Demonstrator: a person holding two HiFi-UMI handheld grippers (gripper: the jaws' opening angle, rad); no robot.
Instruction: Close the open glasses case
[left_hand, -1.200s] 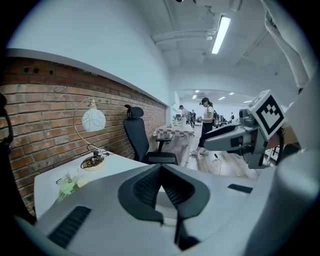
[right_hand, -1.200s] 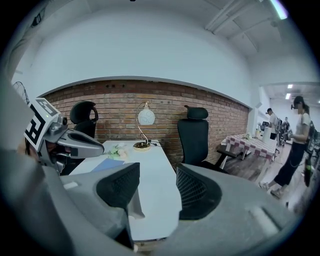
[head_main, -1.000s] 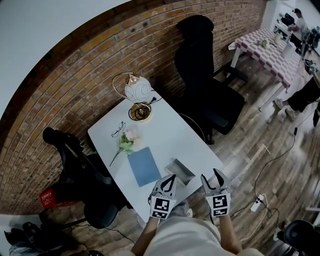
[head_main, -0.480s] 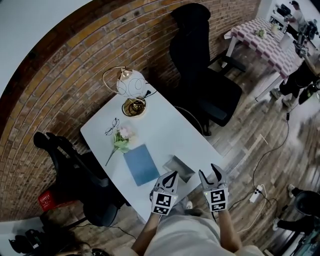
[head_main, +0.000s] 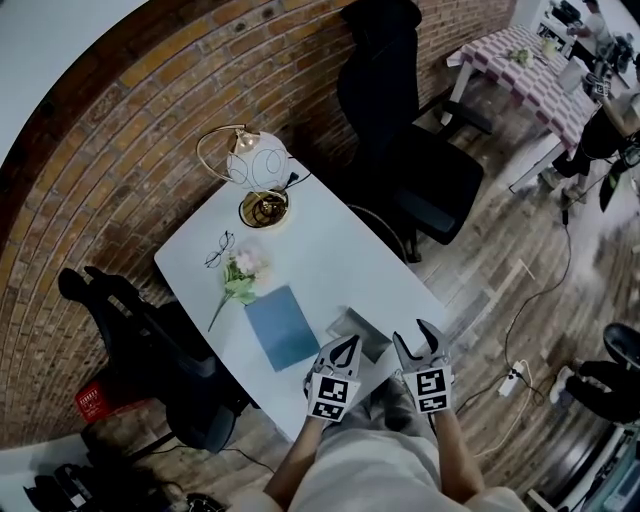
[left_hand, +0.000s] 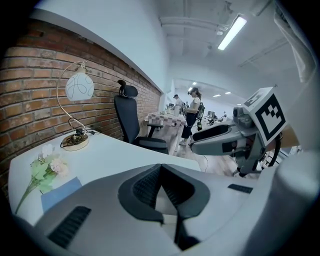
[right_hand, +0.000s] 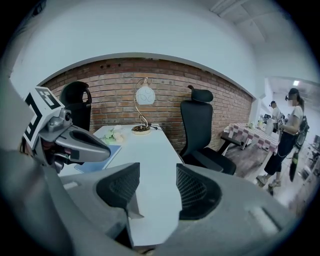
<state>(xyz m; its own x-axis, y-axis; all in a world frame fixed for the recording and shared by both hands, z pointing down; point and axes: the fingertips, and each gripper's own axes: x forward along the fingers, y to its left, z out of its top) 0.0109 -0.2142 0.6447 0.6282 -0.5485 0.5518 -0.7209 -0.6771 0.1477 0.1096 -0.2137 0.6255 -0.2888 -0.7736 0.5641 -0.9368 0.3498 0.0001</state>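
Observation:
The open glasses case (head_main: 360, 331), a small grey box, lies near the front edge of the white table (head_main: 330, 250). My left gripper (head_main: 343, 346) hovers just in front of the case and covers its near corner; its jaws meet at the tips with nothing between them (left_hand: 161, 167). To the right, past the table's corner, my right gripper (head_main: 416, 334) is open and empty (right_hand: 158, 171). The case does not show in either gripper view. Each gripper appears in the other's view: the right gripper (left_hand: 222, 139) and the left gripper (right_hand: 80, 142).
On the table are a blue notebook (head_main: 281, 325), a flower sprig (head_main: 238, 281), a pair of glasses (head_main: 219, 249) and a globe lamp (head_main: 257, 176) at the far end. Black office chairs (head_main: 405, 140) (head_main: 140, 330) flank it. A power strip (head_main: 510, 379) lies on the floor.
Both grippers have edged a little forward toward the case, and the head view has shifted slightly. Nothing on the table has moved.

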